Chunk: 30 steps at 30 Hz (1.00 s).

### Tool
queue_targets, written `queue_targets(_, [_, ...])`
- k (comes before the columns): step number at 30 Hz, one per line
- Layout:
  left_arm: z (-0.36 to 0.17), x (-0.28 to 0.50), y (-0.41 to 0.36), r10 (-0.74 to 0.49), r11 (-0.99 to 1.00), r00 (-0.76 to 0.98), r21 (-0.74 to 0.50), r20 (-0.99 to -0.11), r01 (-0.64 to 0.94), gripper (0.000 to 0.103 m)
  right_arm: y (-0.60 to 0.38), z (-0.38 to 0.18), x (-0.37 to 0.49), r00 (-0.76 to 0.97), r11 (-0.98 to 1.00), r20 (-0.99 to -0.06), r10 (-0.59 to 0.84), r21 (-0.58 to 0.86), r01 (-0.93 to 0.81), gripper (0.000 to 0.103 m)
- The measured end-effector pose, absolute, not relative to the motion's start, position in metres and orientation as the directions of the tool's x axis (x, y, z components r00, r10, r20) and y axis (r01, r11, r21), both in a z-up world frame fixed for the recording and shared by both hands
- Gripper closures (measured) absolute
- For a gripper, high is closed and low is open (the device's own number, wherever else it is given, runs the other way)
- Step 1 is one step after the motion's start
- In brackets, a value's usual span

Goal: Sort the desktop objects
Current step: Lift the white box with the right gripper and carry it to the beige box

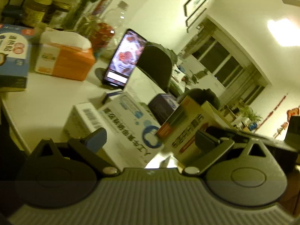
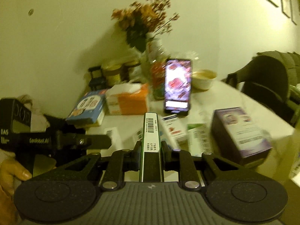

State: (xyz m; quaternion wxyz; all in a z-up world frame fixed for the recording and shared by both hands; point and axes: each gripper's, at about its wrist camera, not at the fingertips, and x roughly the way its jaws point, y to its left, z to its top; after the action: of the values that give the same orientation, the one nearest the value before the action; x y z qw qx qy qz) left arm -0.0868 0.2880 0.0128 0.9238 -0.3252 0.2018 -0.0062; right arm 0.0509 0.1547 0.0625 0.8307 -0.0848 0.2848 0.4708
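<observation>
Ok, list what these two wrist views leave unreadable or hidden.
- Left wrist view: the left gripper brackets a white box and an orange-striped box; motion blur hides whether the fingers press either.
- Right wrist view: the right gripper is shut on a narrow barcoded box, shown edge-on, faces hidden.
- Right wrist view: print on the purple box is blurred.
- Both views: the phone screen is too smeared to read.

Pale wall [image 2: 56,37], framed pictures [image 1: 196,7], dark chair [image 1: 155,67], window [image 1: 225,63] (seemingly curtained), ceiling light [image 1: 283,31]
</observation>
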Motion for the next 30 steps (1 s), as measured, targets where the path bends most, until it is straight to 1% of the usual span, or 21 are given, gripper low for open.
queue_targets(5, [0.02, -0.081, 0.268, -0.201, 0.817, 0.911, -0.575, -0.359, -0.046, 0.001, 0.126, 0.078, 0.056, 0.46, 0.596, -0.52, 0.72, 0.123, -0.794, 0.081])
queue_targets(10, [0.03, -0.07, 0.245, -0.282, 0.843, 0.896, -0.534, -0.345, 0.059, 0.001, 0.096, 0.092, 0.058, 0.518, 0.64, -0.483, 0.706, 0.122, -0.759, 0.081])
queue_targets(15, [0.031, -0.057, 0.212, -0.379, 0.853, 0.855, -0.492, -0.355, 0.174, 0.001, 0.066, 0.104, 0.061, 0.577, 0.689, -0.455, 0.679, 0.122, -0.715, 0.081])
queue_targets(23, [0.012, -0.034, 0.139, -0.567, 0.815, 0.709, -0.412, -0.42, 0.408, 0.0, 0.028, 0.113, 0.067, 0.662, 0.765, -0.446, 0.603, 0.087, -0.638, 0.081])
queue_targets(26, [0.004, -0.033, 0.115, -0.611, 0.791, 0.658, -0.371, -0.441, 0.486, 0.0, 0.015, 0.121, 0.072, 0.69, 0.787, -0.434, 0.579, 0.077, -0.612, 0.081])
queue_targets(30, [-0.008, -0.026, 0.094, -0.649, 0.759, 0.596, -0.355, -0.473, 0.545, 0.0, 0.001, 0.133, 0.077, 0.724, 0.81, -0.411, 0.554, 0.065, -0.583, 0.081])
